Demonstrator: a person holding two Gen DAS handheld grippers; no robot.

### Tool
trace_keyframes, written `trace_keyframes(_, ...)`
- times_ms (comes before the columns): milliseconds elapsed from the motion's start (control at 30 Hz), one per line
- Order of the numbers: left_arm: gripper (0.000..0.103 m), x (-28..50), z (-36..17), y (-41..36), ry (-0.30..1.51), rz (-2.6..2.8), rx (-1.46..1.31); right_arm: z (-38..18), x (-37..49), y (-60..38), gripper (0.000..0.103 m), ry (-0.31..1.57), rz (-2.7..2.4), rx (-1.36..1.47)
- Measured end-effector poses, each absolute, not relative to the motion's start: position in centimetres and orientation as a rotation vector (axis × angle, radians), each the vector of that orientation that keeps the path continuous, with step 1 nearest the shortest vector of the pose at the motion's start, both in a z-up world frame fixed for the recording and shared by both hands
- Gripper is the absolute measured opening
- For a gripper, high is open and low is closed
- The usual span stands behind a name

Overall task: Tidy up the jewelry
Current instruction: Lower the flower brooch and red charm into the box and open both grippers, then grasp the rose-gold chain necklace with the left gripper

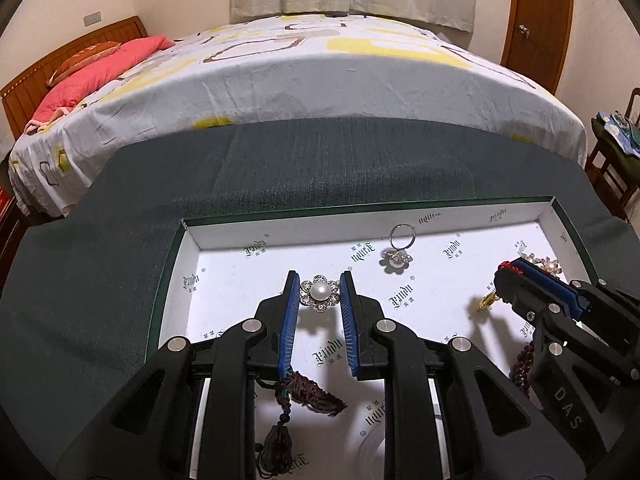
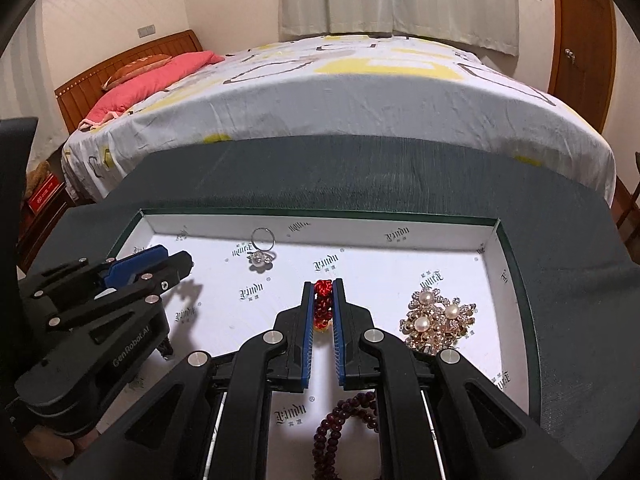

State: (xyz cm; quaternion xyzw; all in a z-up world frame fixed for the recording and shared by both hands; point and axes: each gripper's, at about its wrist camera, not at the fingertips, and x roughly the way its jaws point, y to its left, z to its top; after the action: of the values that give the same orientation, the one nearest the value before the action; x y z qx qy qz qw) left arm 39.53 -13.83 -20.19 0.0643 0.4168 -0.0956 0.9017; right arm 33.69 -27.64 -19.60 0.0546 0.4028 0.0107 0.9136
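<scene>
The left gripper (image 1: pixel 320 292) hangs over the white box tray (image 1: pixel 192 240) with its jaws apart, and the pearl flower brooch (image 1: pixel 320 294) lies on the tray floor directly between the 2 blue pads, touching neither as far as I can tell. The right gripper (image 2: pixel 323 300) has its jaws nearly together, pinched on a red knotted cord (image 2: pixel 322 304) that runs between the pads; a dark red bead strand (image 2: pixel 344 420) lies under and behind its jaws, and it probably belongs to the same piece. A gold pearl brooch (image 2: pixel 436 320) rests just right of the right jaws, and a pearl ring (image 2: pixel 262 254) lies ahead of them to the left.

To take the flower brooch well, I judge the left jaws should drop until the pad tips flank the petals, stay centred on the pearl, then close slowly so the piece does not skid on the smooth tray. A brown tassel (image 1: pixel 304 396) lies under the left jaws near their base; keep it out of the pinch
</scene>
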Motion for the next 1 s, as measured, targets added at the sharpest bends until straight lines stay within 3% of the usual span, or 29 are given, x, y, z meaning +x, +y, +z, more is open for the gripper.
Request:
trace_keyframes(167,0.023,39.8,-20.2,-14.0,0.869,-0.192,0.139,-19.5,33.9,-27.6,0.009,0.833,0.022,0.113)
trace_keyframes(300,0.031,39.9,-20.1,-14.1,0.871,-0.196,0.142,-19.6,34.1,-27.7,0.011,0.839,0.02,0.12)
trace_keyframes(333,0.039,39.9,-20.1,-14.1,0.872,-0.198,0.143,-19.7,34.1,-27.7,0.012,0.839,0.018,0.122)
trace_keyframes(400,0.054,39.8,-20.0,-14.1,0.862,-0.196,0.142,-19.6,34.1,-27.9,0.031,0.833,0.022,0.131)
trace_keyframes(433,0.056,39.6,-19.8,-14.0,0.849,-0.188,0.142,-19.4,33.9,-27.9,0.044,0.817,0.012,0.128)
trace_keyframes(467,0.057,39.6,-19.6,-14.0,0.839,-0.182,0.138,-19.3,33.8,-28.0,0.046,0.807,0.008,0.123)
trace_keyframes(667,0.06,39.4,-19.6,-14.0,0.836,-0.188,0.135,-18.9,33.5,-28.1,0.046,0.783,-0.002,0.12)
trace_keyframes(1000,0.078,38.0,-18.0,-13.4,0.8,-0.175,0.095,-17.4,31.9,-28.6,0.048,0.742,-0.005,0.134)
